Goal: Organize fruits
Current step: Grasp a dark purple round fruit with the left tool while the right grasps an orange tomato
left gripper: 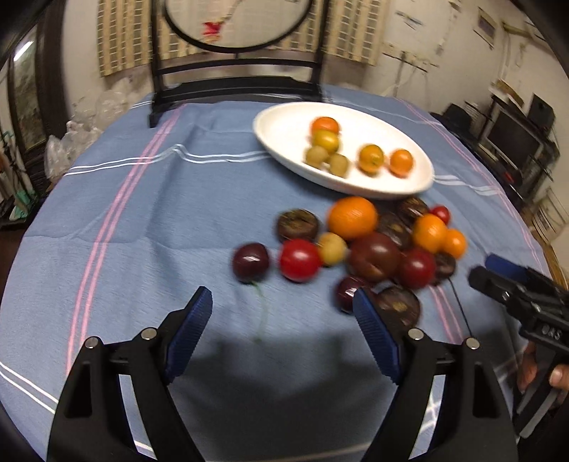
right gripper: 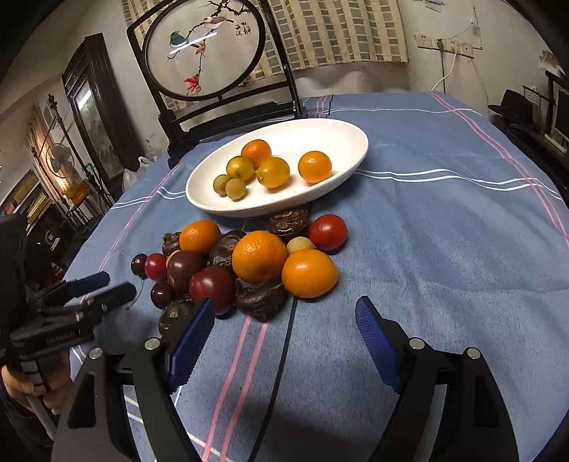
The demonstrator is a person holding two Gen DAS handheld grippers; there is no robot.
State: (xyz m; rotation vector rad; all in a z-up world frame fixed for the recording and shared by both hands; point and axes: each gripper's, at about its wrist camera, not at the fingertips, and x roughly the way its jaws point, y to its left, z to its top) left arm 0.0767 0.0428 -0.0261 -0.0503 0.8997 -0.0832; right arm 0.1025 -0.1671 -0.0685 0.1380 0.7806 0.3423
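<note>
Fruit pile motion-blurred in left view, screen cut off by top edge, right gripper partly out of frame

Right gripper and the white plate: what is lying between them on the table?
In the right wrist view, a pile of loose fruit lies on the blue cloth between the open right gripper and the white plate.

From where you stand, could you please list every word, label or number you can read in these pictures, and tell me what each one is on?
Nothing can be read for certain.
Round bird picture: small dark characters and a red seal at its upper right, too small to read.
Right gripper: pale marking on its black body, blurred.
Left gripper: faint raised lettering on its body, too dim to read.
White dish, fruit and blue tablecloth: no text.
</note>
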